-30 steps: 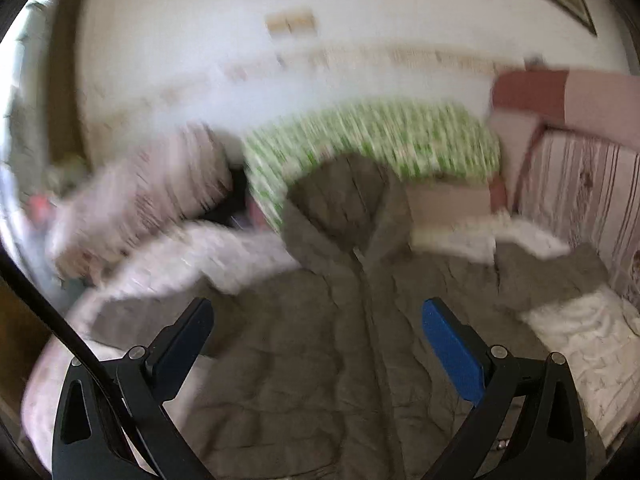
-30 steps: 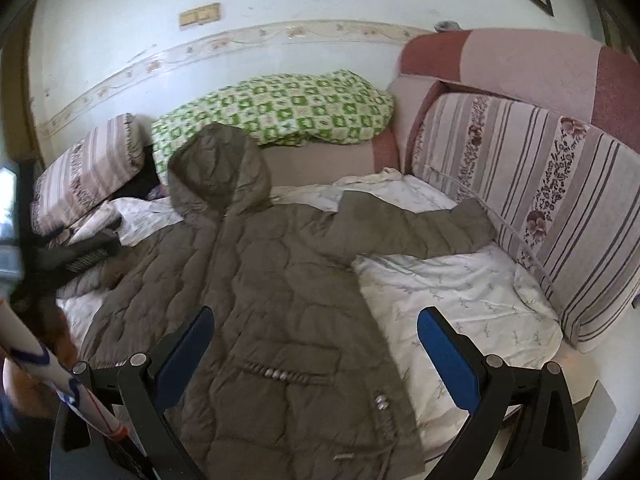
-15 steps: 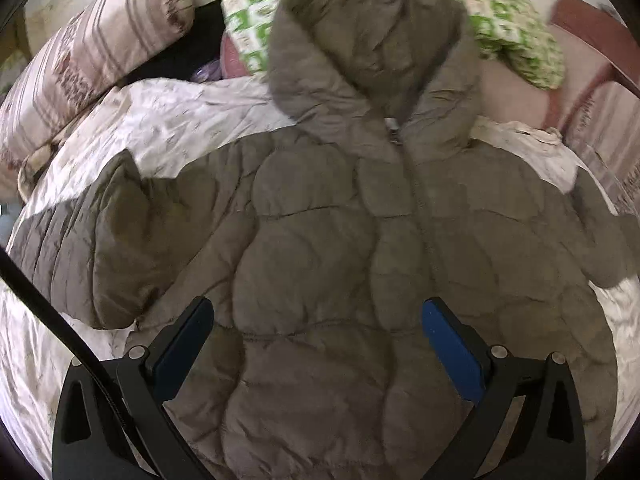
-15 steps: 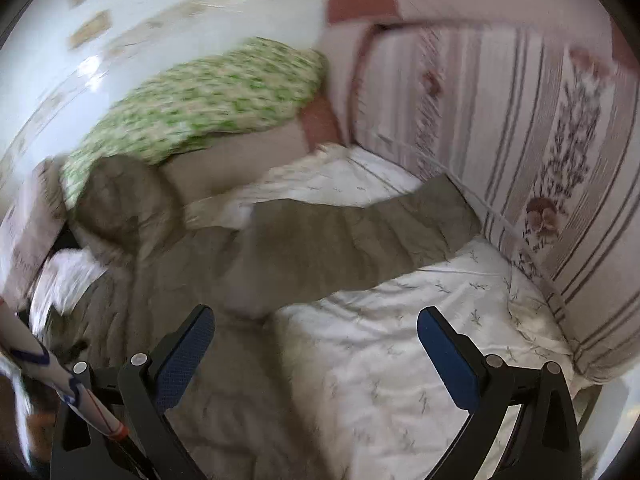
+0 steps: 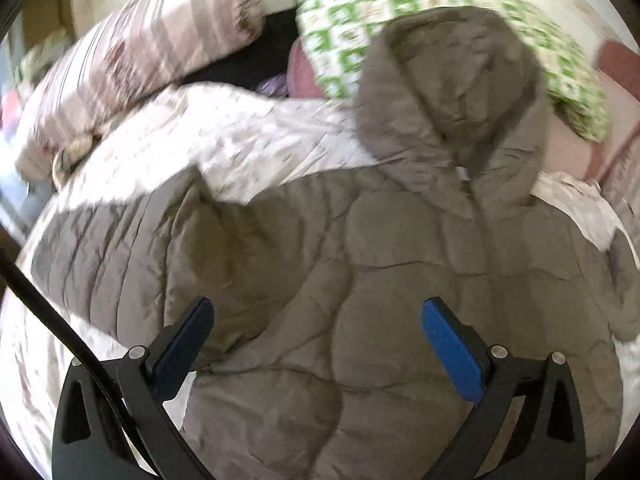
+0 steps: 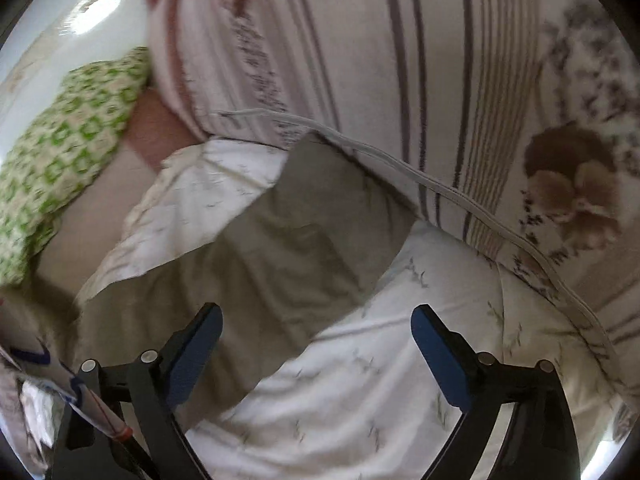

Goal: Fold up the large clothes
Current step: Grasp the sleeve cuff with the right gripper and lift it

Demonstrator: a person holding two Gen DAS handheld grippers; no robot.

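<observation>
An olive-grey quilted hooded jacket [image 5: 400,280] lies front up, zipped, on a white patterned sheet [image 5: 248,140]. Its hood [image 5: 456,92] points to the far side and its left sleeve [image 5: 104,256] spreads out to the left. My left gripper [image 5: 316,320] is open and empty, hovering over the chest near the left armpit. In the right wrist view the other sleeve [image 6: 272,256] stretches toward the striped backrest. My right gripper [image 6: 316,336] is open and empty above the sleeve's lower edge and the sheet [image 6: 400,380].
A green-and-white patterned pillow [image 5: 420,12] lies behind the hood and shows in the right wrist view [image 6: 60,152]. A striped cushion [image 5: 140,56] sits at the far left. A striped floral backrest cushion [image 6: 440,80] with white piping bounds the right side.
My left gripper has shifted left over the jacket, toward the left sleeve. My right gripper has moved closer to the right sleeve and the backrest. Both stay open.
</observation>
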